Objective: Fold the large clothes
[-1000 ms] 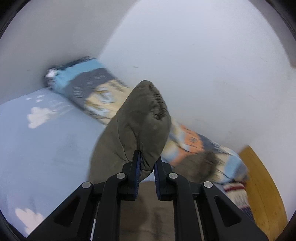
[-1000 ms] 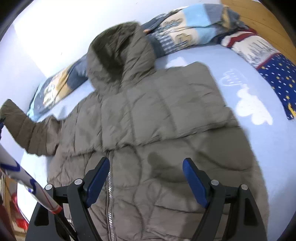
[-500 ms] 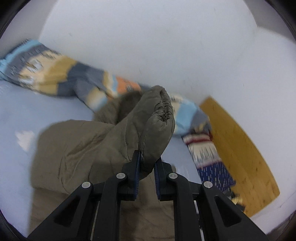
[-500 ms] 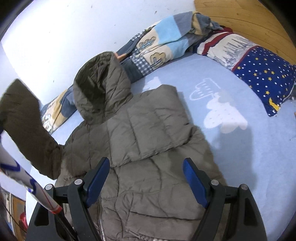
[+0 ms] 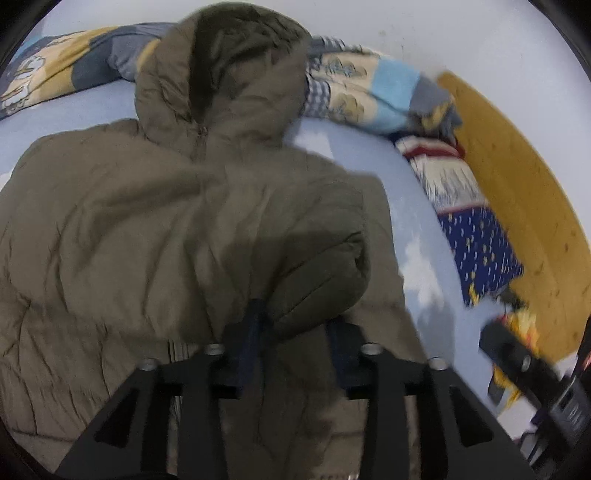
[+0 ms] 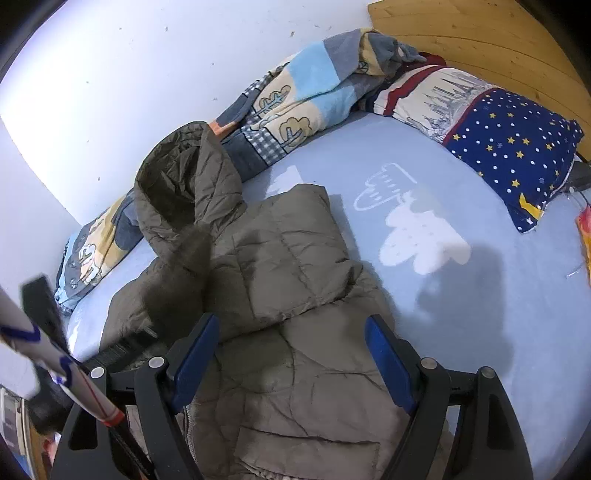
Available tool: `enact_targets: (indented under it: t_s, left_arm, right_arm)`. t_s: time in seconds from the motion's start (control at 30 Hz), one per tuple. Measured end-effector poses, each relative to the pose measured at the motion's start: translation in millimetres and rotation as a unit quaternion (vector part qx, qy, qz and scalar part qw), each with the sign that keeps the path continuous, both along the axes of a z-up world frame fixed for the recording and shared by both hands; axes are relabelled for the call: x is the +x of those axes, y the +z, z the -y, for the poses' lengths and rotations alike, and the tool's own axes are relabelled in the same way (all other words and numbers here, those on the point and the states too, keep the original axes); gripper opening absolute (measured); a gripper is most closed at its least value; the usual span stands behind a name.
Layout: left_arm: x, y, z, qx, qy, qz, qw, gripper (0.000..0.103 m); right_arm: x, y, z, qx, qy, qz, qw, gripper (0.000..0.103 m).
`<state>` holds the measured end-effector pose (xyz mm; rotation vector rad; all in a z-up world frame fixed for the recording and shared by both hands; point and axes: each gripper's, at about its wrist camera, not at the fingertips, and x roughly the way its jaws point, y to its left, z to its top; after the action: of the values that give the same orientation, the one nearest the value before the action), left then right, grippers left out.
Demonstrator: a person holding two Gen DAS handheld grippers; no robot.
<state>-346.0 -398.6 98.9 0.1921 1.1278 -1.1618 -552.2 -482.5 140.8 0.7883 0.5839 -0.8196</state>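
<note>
Left gripper: jaws just opening, sleeve lying between them, apparently no longer clamped; view blurred. Right gripper: fingers wide apart, empty, over jacket on bed.

Bed, pale blue sheet (white cloud prints). On it: olive padded jacket spread flat; patchwork blanket along wall; starry navy pillow by wooden headboard.
</note>
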Motion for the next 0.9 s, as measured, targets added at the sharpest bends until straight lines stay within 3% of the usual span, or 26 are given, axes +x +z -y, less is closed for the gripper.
enact_targets:
  t_s: [0.17, 0.27, 0.37, 0.5, 0.67, 0.7, 0.77, 0.8, 0.83, 0.9]
  left_arm:
    - [-2, 38, -31, -0.049, -0.019, 0.016, 0.9985, 0.052]
    - [21, 61, -63, -0.069, 0.01, 0.039, 0.9968, 0.061]
    - [71, 65, -98, -0.042, 0.077, 0.056, 0.9946, 0.061]
    - [136, 45, -142, 0.011, 0.175, 0.102, 0.9793, 0.061]
    - [193, 5, -155, 0.044, 0.223, 0.072, 0.9712, 0.061]
    - [201, -4, -153, 0.045, 0.23, 0.065, 0.97, 0.061]
    - [206, -11, -150, 0.037, 0.228, 0.06, 0.9711, 0.061]
    - [207, -15, -145, 0.034, 0.22, 0.057, 0.9731, 0.061]
    - [207, -22, -138, 0.044, 0.213, 0.059, 0.9742, 0.061]
    - [202, -38, -123, 0.072, 0.2, 0.07, 0.9746, 0.062]
  right_arm:
    - [2, -2, 2, 0.012, -0.001, 0.015, 1.0, 0.085]
    - [6, -9, 4, 0.035, 0.009, 0.034, 0.999, 0.085]
    - [16, -27, 6, 0.082, 0.022, 0.051, 0.995, 0.085]
    - [34, -52, 6, 0.14, 0.045, 0.088, 0.985, 0.081]
    - [58, -75, 8, 0.155, 0.046, 0.084, 0.983, 0.076]
    - [61, -79, 11, 0.156, 0.045, 0.081, 0.983, 0.072]
    - [67, -88, 19, 0.165, 0.042, 0.089, 0.981, 0.052]
    - [71, -95, 24, 0.175, 0.046, 0.099, 0.979, 0.033]
    - [74, -98, 27, 0.181, 0.048, 0.101, 0.977, 0.024]
    - [77, -92, 30, 0.156, 0.039, 0.075, 0.984, 0.021]
